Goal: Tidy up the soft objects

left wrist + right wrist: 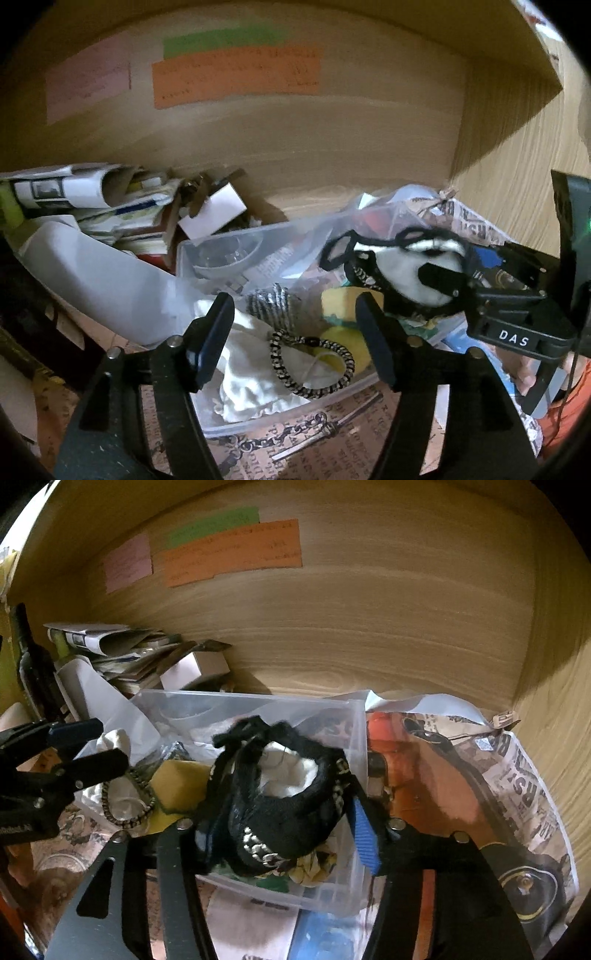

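Note:
A clear plastic bin (258, 424) (354, 716) sits inside a wooden cabinet. It holds a white cloth (251, 373), a black-and-white braided band (314, 363) (125, 808), yellow sponges (347, 302) (181, 782) and a striped fabric piece (269, 302). My right gripper (284, 830) (439, 280) is shut on a black-and-white face mask (280, 794) (399, 266), held over the bin's right side. My left gripper (295, 336) (88, 746) is open and empty over the bin's front, around the braided band and white cloth.
Newspaper (517, 768) lines the cabinet floor. A stack of papers and booklets (92, 199) (122, 646) and a white curved object (103, 273) lie at the left. Coloured notes (236, 74) (229, 550) stick to the back wall. A plastic bag (373, 210) lies behind the bin.

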A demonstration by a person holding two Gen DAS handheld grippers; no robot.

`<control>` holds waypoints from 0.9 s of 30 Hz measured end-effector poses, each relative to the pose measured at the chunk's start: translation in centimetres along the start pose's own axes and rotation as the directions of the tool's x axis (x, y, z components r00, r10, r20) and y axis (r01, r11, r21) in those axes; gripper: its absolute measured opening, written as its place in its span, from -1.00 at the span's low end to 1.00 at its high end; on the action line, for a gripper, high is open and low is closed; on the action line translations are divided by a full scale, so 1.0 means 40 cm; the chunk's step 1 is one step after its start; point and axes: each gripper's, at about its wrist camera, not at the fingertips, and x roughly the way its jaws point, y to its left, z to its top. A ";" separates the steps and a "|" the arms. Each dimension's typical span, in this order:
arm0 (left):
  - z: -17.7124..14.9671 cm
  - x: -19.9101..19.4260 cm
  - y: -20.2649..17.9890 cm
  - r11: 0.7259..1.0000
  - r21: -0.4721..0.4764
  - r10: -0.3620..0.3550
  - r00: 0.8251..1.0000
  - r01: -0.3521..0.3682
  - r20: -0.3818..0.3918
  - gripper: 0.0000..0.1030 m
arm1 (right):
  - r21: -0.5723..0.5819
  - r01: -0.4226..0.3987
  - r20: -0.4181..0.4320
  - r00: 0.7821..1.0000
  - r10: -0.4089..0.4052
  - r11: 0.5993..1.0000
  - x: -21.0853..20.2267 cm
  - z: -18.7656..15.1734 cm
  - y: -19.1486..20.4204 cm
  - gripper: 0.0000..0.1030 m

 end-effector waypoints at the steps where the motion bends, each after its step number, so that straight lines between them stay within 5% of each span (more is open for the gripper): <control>1: 0.002 -0.011 0.000 1.000 -0.005 0.001 1.000 -0.001 0.009 0.33 | 0.000 -0.001 0.009 1.000 0.001 1.000 -0.009 0.002 0.000 0.22; 9: 0.017 -0.127 0.006 0.999 -0.043 0.029 0.991 -0.024 0.129 0.58 | 0.002 -0.017 0.116 0.993 0.016 1.000 -0.122 0.026 0.010 0.57; 22: -0.010 -0.338 -0.045 0.998 -0.056 0.036 0.949 -0.019 0.313 0.94 | -0.058 -0.042 0.290 0.955 0.057 0.997 -0.326 0.020 0.061 0.67; 27: -0.038 -0.387 -0.072 0.998 -0.054 0.038 0.936 -0.021 0.350 0.96 | -0.052 -0.039 0.349 0.936 0.055 0.998 -0.384 -0.003 0.074 1.00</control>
